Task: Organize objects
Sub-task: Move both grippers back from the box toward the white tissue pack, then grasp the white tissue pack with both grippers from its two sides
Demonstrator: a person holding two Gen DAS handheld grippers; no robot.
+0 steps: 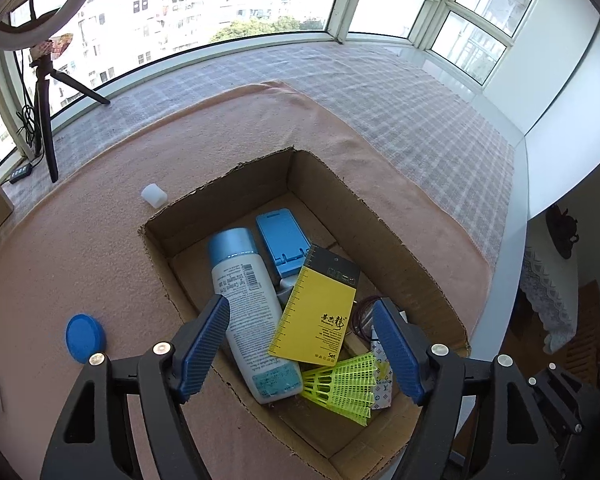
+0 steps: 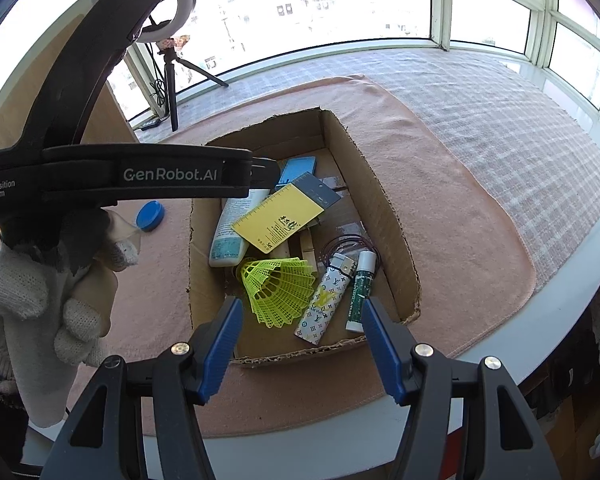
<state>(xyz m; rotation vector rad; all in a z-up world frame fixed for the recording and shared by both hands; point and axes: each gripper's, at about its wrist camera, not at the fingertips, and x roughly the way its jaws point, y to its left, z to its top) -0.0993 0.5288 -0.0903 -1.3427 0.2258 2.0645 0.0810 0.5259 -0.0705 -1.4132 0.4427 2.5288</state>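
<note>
— Both your grippers hung over the cardboard box (image 1: pixel 384 220), jaws wide and holding nothing: the left gripper (image 1: pixel 300 348) above the box's left wall, the right gripper (image 2: pixel 300 344) above its near edge.

— What was already in the box?

— You had a white lotion bottle (image 1: pixel 248 308) along the left wall, a blue phone stand (image 1: pixel 282 242) beyond it, a yellow card (image 1: pixel 314 312) leaning across the middle, a neon shuttlecock (image 2: pixel 278 288) at the near end, and a patterned lighter (image 2: pixel 326 300) and a green tube (image 2: pixel 362 288) side by side by the right wall.

— And what remained outside?

— Two things on the pink towel (image 1: pixel 100 240), both past the box's left wall: a blue round lid (image 1: pixel 85 337) near your left gripper, and a small white cap (image 1: pixel 153 195) close to the box's far left corner.

— Which arm should have gone for them?

— Your left, I judged. The lid lay directly to its left, just outside the box, while your right gripper sat across the box from it, with your left tool between. The lid lay flat, so you probably needed to come down over its rim.
</note>
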